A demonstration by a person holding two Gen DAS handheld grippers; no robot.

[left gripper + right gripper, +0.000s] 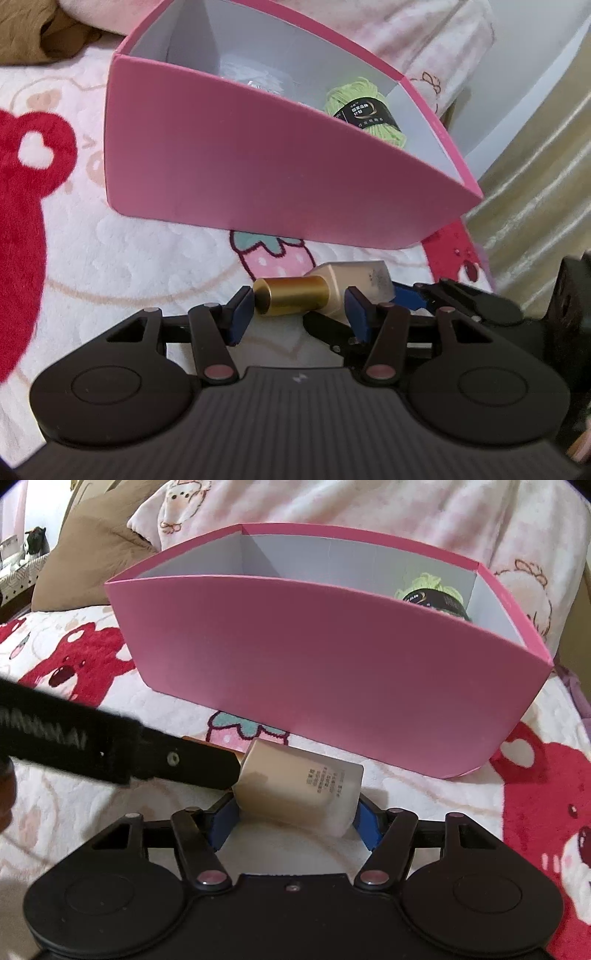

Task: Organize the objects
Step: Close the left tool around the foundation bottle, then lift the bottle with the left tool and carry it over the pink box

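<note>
A beige foundation bottle with a gold cap lies sideways on the blanket, in front of a pink box. My left gripper is open, its blue pads on either side of the gold cap without clamping it. My right gripper is shut on the bottle's beige body, blue pads pressed against both ends. The left gripper's black body reaches in from the left in the right wrist view. Inside the pink box sits a green yarn ball, also seen in the right wrist view.
A white fleece blanket with red bear and strawberry prints covers the surface. A brown cushion lies behind the box on the left. A clear wrapped item sits in the box. A striped curtain hangs at the right.
</note>
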